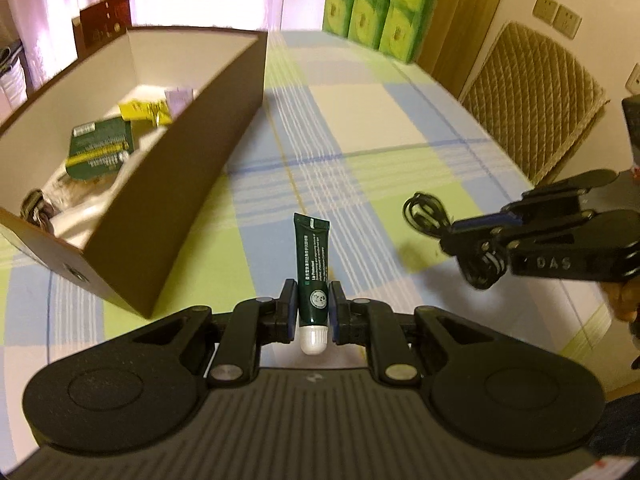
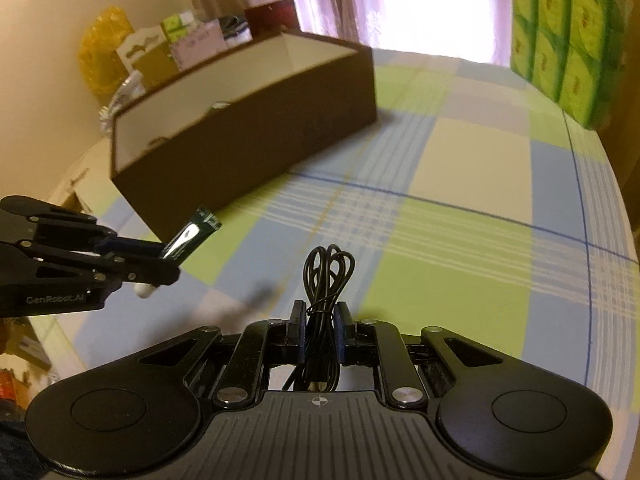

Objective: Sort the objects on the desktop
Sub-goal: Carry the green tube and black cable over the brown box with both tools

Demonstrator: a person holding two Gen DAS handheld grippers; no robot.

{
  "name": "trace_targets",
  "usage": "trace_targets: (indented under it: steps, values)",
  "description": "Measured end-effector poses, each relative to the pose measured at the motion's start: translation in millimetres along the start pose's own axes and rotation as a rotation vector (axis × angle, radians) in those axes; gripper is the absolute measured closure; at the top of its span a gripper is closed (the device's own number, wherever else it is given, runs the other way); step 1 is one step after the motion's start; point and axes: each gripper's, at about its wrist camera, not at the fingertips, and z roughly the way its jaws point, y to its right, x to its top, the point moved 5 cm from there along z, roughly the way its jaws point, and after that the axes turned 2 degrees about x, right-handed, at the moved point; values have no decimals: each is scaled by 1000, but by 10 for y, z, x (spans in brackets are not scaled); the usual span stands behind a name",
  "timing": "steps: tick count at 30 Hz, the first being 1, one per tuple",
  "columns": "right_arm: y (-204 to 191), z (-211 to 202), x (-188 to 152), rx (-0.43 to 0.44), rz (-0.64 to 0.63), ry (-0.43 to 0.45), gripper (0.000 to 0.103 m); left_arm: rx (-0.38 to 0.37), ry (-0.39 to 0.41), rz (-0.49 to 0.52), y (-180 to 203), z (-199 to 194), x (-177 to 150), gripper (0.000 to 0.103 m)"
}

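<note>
Both claws grip: left claw (image 1: 313, 304) tube (image 1: 312, 256) pointing forward, right claw (image 2: 322, 322) cable (image 2: 326, 280).

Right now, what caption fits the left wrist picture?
Left tongs hold a green tube near the box.

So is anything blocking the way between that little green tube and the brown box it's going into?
Nothing visible does. The left gripper holds the green tube above bare tablecloth, and the open-topped brown box sits just ahead to its left. Only the box's near wall must be cleared.
</note>
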Motion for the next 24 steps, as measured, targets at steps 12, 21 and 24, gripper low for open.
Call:
trace_targets:
  steps: [12,21,24]
  values:
    - [-403,-104,298,93,-44,47,92,7,72,-15,-186,-390,136,91]
    - [-822,-13,584,171,-118,74,92,41,118,-48,-531,-606,222,91]
    - [-967,38,716,204,-133,90,92,54,132,-61,-684,-660,256,91]
